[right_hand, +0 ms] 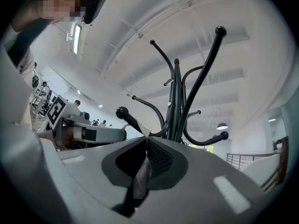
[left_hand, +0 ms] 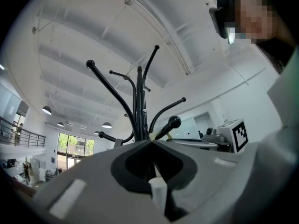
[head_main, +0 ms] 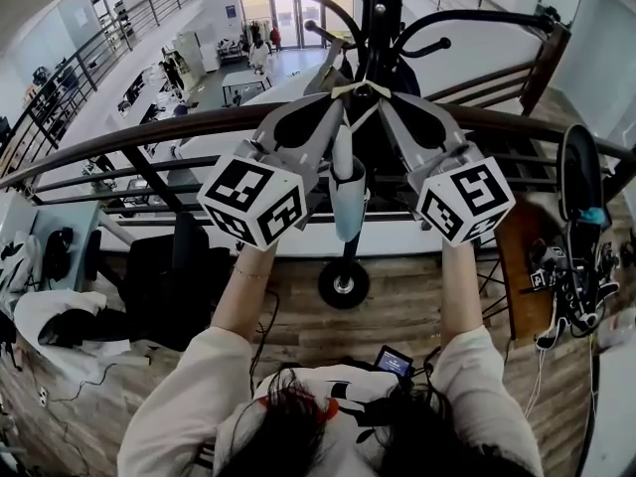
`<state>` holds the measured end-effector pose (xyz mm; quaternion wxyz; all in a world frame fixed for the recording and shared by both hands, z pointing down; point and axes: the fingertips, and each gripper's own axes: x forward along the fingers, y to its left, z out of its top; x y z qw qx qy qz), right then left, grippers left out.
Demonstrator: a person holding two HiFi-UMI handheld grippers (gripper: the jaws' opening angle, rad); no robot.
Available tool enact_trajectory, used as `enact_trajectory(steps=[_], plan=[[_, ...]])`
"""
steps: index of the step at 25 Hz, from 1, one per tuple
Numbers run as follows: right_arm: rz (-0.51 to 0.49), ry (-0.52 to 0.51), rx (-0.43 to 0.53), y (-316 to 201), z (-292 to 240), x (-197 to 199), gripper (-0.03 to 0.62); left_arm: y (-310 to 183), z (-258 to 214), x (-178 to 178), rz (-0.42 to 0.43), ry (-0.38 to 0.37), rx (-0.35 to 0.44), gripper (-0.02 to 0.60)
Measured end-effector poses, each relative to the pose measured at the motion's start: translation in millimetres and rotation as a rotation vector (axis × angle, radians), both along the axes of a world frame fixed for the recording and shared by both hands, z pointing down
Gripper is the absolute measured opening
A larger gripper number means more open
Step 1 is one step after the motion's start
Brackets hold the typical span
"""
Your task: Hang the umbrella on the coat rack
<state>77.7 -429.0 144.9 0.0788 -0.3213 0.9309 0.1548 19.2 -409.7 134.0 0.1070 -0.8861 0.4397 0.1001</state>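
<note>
Since both tongs are pinched shut on the umbrella's strap (head_main: 360, 89), the left tongs (left_hand: 150, 141) on one side of the loop and the right tongs (right_hand: 145, 136) on the other, my job now, as I judge it, is to carry that loop over the ball-tipped hook (left_hand: 174, 122) just beyond my jaw tips. I would draw the two tongs a little apart so the loop opens wider than the ball. Then I would lift it above the knob, push forward and lower until the strap sits in the curve of the hook, and only then let go, one side at a time. The umbrella (head_main: 348, 192) hangs folded between and below the tongs, a pale, smooth, rolled fabric tube with a rounded lower end; its weight should help settle the loop. The strap is thin, cream and limp, so it could slip from the pads. The coat rack (head_main: 381, 18) ahead of the tongs is black, with slender curved arms ending in round knobs, slick-looking
</note>
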Motion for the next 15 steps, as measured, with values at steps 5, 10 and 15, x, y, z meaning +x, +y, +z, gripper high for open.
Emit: enact_trajectory(steps=[5, 10, 15], plan=[[-0.012, 0.024, -0.014, -8.8, 13.3, -5.6, 0.029, -9.3, 18.4, 10.4, -0.001, -0.059, -0.033, 0.003], [-0.041, -0.006, -0.032, -11.1, 18.9, -12.0, 0.029, -16.6, 28.1, 19.0, 0.012, -0.069, -0.048, 0.003], [-0.080, -0.047, -0.037, -8.6, 21.6, -15.7, 0.031, -14.8, 32.8, 24.9, 0.015, -0.099, -0.020, 0.003]])
